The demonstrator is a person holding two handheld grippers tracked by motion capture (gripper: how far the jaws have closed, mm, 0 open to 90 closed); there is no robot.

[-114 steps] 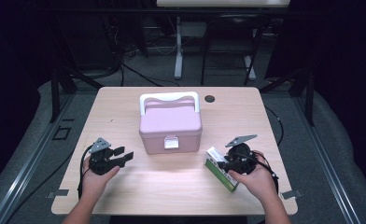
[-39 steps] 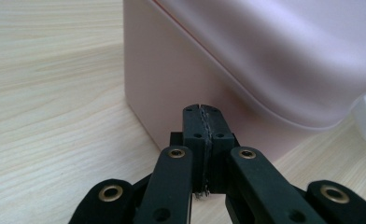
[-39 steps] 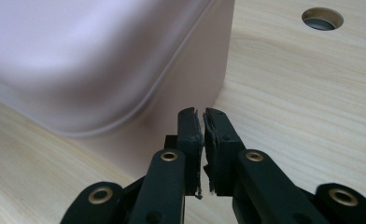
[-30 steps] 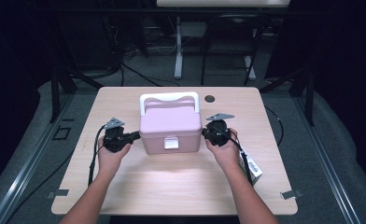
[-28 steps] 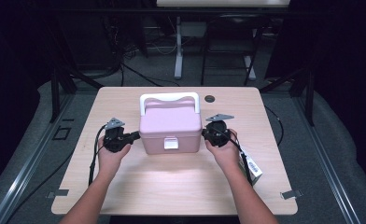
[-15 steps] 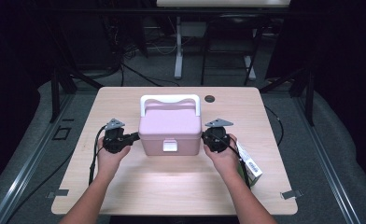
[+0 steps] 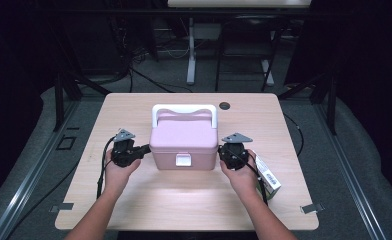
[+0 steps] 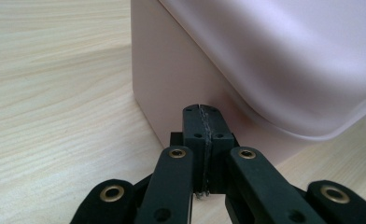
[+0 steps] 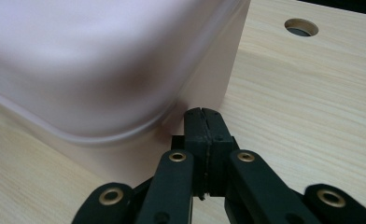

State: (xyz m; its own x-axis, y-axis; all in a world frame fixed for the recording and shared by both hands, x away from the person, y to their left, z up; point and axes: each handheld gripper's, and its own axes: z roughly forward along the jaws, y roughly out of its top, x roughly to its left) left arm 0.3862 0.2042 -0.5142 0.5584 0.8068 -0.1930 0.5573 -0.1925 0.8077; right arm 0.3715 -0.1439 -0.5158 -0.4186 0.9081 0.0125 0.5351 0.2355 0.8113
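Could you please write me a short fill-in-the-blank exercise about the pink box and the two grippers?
1. The pink box has a carry handle coloured ____.
2. The jaws of the left gripper are ____.
3. The right gripper points at the box's ____ side in the high view.
4. The small carton lies near the person's ____ hand.

Missing words: white; shut; right; right

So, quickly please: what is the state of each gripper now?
Left gripper: closed, holding nothing, tips at the pink box.
Right gripper: closed, holding nothing, beside the box.
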